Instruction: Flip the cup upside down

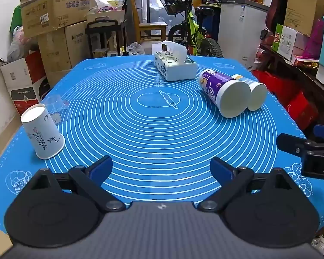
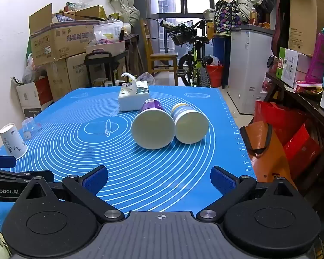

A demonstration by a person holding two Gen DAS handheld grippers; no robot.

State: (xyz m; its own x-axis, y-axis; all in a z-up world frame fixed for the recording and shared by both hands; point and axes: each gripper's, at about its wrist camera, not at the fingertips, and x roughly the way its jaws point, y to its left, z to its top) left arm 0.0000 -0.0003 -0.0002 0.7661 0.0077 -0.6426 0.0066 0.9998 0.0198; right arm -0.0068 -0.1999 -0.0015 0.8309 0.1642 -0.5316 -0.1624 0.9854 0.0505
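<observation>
Our left gripper [image 1: 161, 169] & right gripper [image 2: 159, 178] both hover over the near edge of the blue mat [image 1: 153, 133], fingers wide apart, holding nothing. White paper cup [image 1: 42, 131] w/ ink drawing stands mouth-down at the mat's far left, clear glass [image 1: 56, 104] just behind it. Purple cup [image 2: 153, 125] & yellow-banded cup [image 2: 191, 124] lie on their sides, touching, near a tissue box [image 2: 134, 96].
</observation>
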